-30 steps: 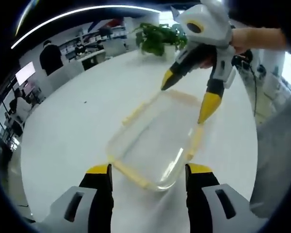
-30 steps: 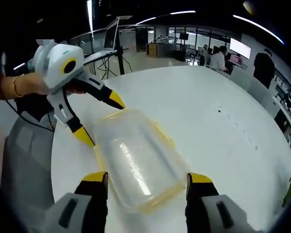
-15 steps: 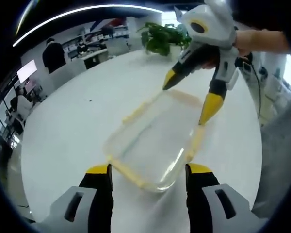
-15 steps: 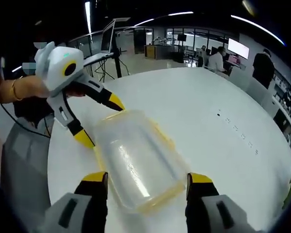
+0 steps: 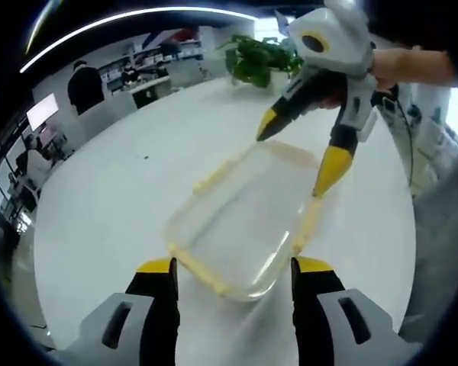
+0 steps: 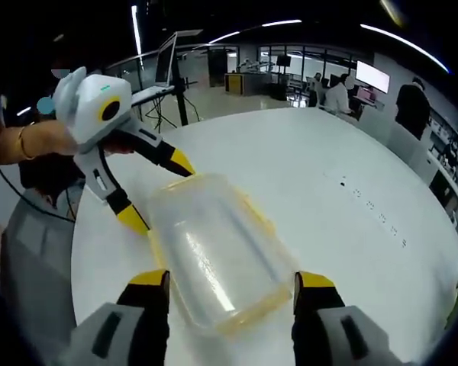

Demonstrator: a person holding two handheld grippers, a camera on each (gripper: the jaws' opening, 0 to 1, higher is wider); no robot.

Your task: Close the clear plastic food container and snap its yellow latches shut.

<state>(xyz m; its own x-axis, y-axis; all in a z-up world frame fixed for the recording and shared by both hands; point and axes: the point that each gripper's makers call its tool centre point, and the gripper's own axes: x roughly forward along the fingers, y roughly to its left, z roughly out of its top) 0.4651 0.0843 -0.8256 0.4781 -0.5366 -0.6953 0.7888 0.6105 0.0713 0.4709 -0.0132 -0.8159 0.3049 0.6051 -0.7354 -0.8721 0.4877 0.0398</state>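
Round white table spread ahead of the jaws; leafy green potted plant at its far edge; office desks, wall screen, ceiling strip lights beyond.

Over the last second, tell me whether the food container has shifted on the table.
No. In the left gripper view the container sits at the same spot on the white table, its far end toward the potted plant, as before.

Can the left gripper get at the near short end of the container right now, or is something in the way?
Probably yes. The left gripper is open, its jaws either side of the container's near end, with nothing between. The right gripper sits at the far end.
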